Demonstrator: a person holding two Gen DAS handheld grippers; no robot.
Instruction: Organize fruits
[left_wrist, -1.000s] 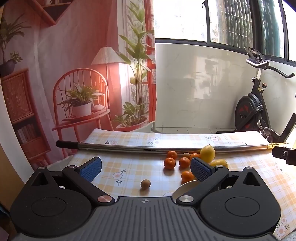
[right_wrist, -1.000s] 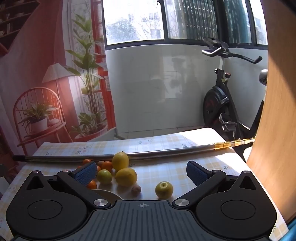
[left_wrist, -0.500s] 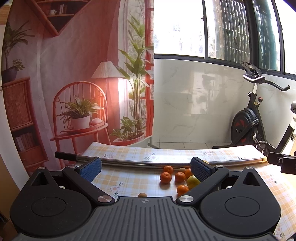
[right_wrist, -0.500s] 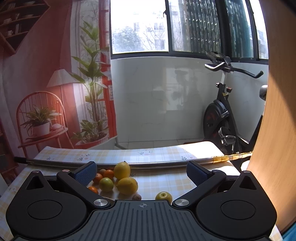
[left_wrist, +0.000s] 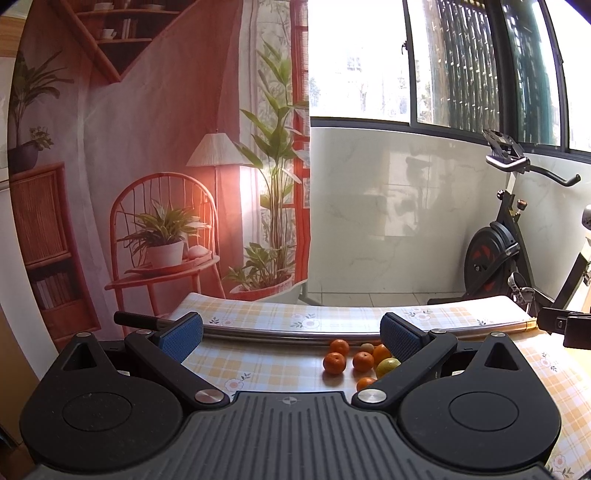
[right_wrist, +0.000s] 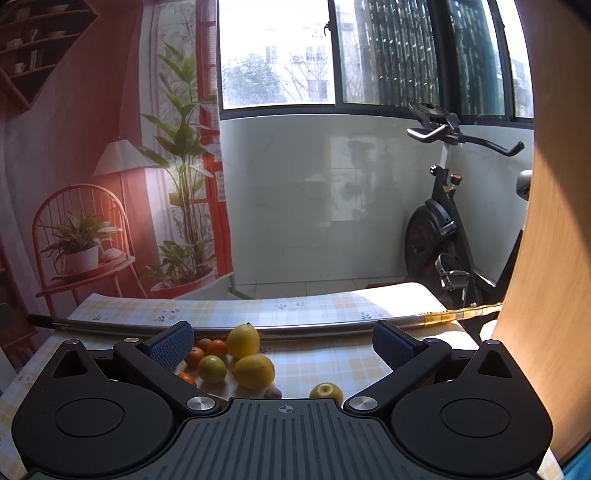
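Note:
Several small oranges (left_wrist: 334, 363) and a yellow-green citrus (left_wrist: 388, 366) lie in a cluster on the checked tablecloth (left_wrist: 258, 363), just left of my left gripper's right finger. My left gripper (left_wrist: 291, 338) is open and holds nothing. In the right wrist view two lemons (right_wrist: 254, 370), a green-yellow citrus (right_wrist: 212, 368), oranges (right_wrist: 217, 348), a small brown fruit (right_wrist: 272, 393) and a yellow-green apple (right_wrist: 325, 391) sit low between the fingers. My right gripper (right_wrist: 283, 341) is open and empty, raised above the fruit.
A long metal rod (left_wrist: 295, 334) lies across the table behind the fruit. An exercise bike (right_wrist: 439, 236) stands beyond the table on the right. A wooden panel (right_wrist: 546, 258) fills the right edge. A black object (left_wrist: 565, 326) pokes in at the right.
Both grippers have tilted upward and risen: the fruit has slid down toward the bottom of each view, and the white bowl rim and brown fruit near the left gripper are now hidden.

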